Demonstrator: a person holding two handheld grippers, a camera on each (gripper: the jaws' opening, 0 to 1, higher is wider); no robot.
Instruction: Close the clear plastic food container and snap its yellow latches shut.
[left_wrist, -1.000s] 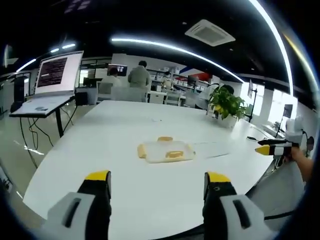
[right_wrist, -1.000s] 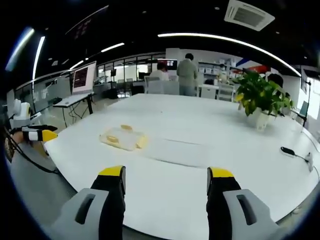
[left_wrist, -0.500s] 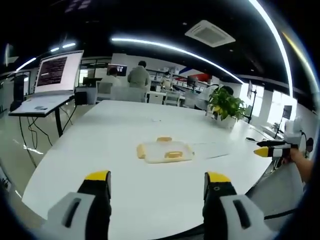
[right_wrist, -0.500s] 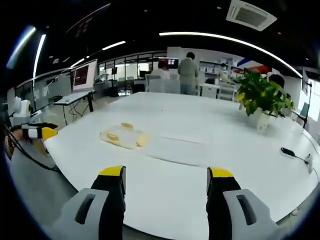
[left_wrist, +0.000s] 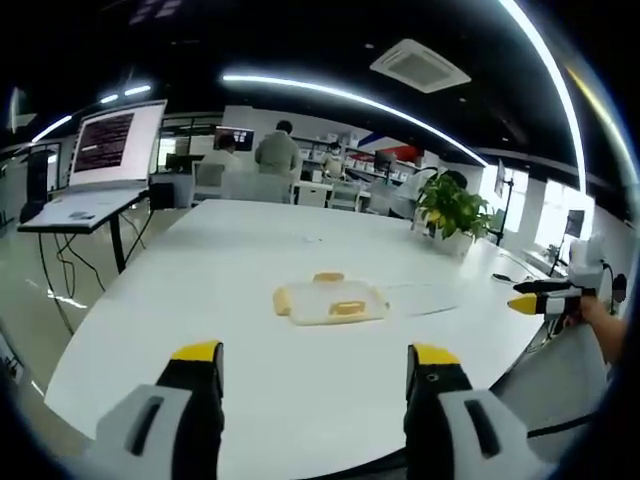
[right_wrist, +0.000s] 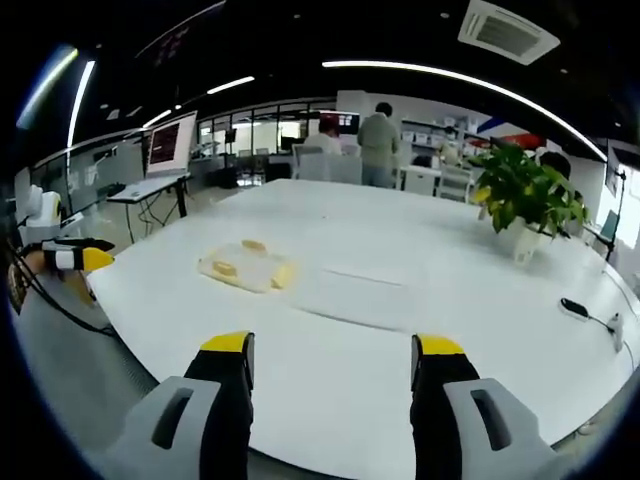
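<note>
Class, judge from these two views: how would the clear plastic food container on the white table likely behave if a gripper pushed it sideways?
The clear plastic food container looks low and flat, so it probably slides rather than tips. The white table looks smooth, so it may skate easily. It appears thin-walled and see-through, likely light.

my right gripper (right_wrist: 331, 365) hangs over the near edge of the white table (right_wrist: 420, 300), jaws apart, nothing between them. clear food container (right_wrist: 245, 268) with yellow latches (right_wrist: 226, 267) lies flat on the table, left of centre, well apart from my jaws. left gripper (right_wrist: 72, 259) at far left, off the table. potted plant (right_wrist: 522, 200) far right, black cable (right_wrist: 590, 311) beyond.
</note>
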